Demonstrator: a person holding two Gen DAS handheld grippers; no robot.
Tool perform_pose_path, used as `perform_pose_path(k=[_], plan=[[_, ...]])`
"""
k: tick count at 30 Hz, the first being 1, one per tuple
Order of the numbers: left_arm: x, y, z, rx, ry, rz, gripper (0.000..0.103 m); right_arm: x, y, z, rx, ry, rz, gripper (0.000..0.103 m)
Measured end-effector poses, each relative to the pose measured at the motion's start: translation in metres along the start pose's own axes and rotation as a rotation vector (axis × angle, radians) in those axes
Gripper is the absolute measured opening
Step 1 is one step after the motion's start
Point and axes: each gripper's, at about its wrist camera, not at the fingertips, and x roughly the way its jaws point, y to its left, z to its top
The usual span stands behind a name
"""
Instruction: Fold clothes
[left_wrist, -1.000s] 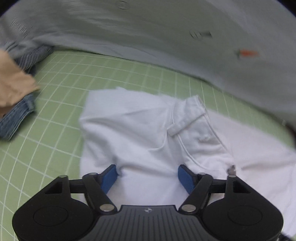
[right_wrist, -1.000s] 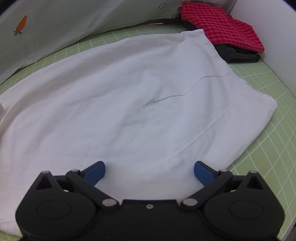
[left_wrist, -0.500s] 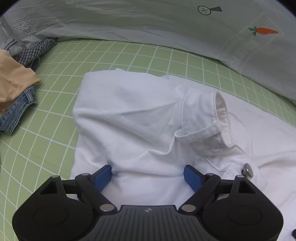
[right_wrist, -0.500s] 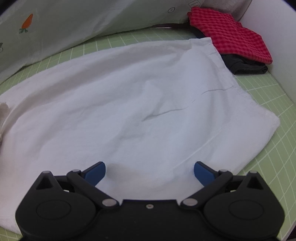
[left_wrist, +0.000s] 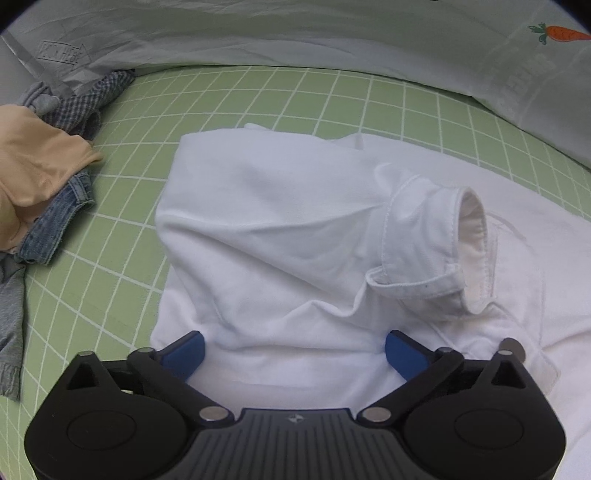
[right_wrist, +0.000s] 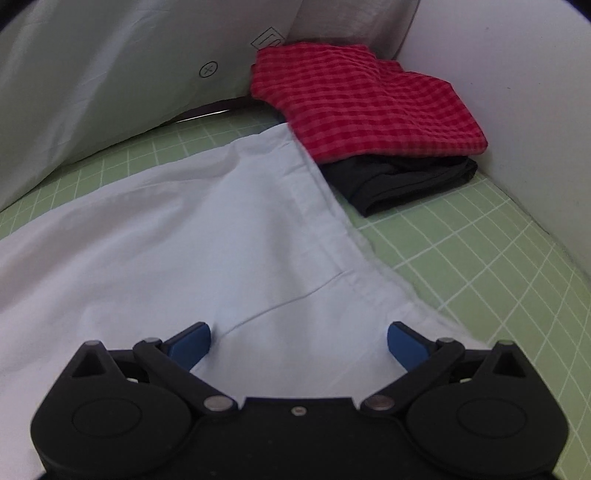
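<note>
White trousers (left_wrist: 280, 236) lie on the green grid mat (left_wrist: 122, 206). In the left wrist view their waistband (left_wrist: 439, 254) is bunched and curled up at the right, with a metal button (left_wrist: 511, 345) near the right finger. My left gripper (left_wrist: 293, 350) is open, its blue pads on either side of a ridge of white cloth. In the right wrist view the flat trouser leg (right_wrist: 192, 240) stretches away, its hem (right_wrist: 332, 218) running towards the far right. My right gripper (right_wrist: 299, 343) is open just above the cloth near that hem.
A pile of beige, denim and checked clothes (left_wrist: 40, 177) sits at the mat's left. A folded red checked cloth (right_wrist: 362, 107) on a black one (right_wrist: 406, 181) lies at the far right corner by a white wall (right_wrist: 517, 92). A pale printed sheet (left_wrist: 332, 40) borders the back.
The left view has closed in on the bunched waistband, which now curls up. The right gripper has swung right and forward towards the hem and the red checked pile.
</note>
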Motion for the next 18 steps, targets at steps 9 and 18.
perform_pose_path(k=[9,18], plan=[[0.000,-0.009,-0.002,-0.033,-0.016,0.073,0.103,0.035,-0.019,0.021,-0.012,-0.059,0.100,0.103],[-0.001,-0.014,-0.002,-0.077,-0.017,0.116,0.103,0.035,-0.002,0.036,-0.098,-0.003,0.137,0.075]])
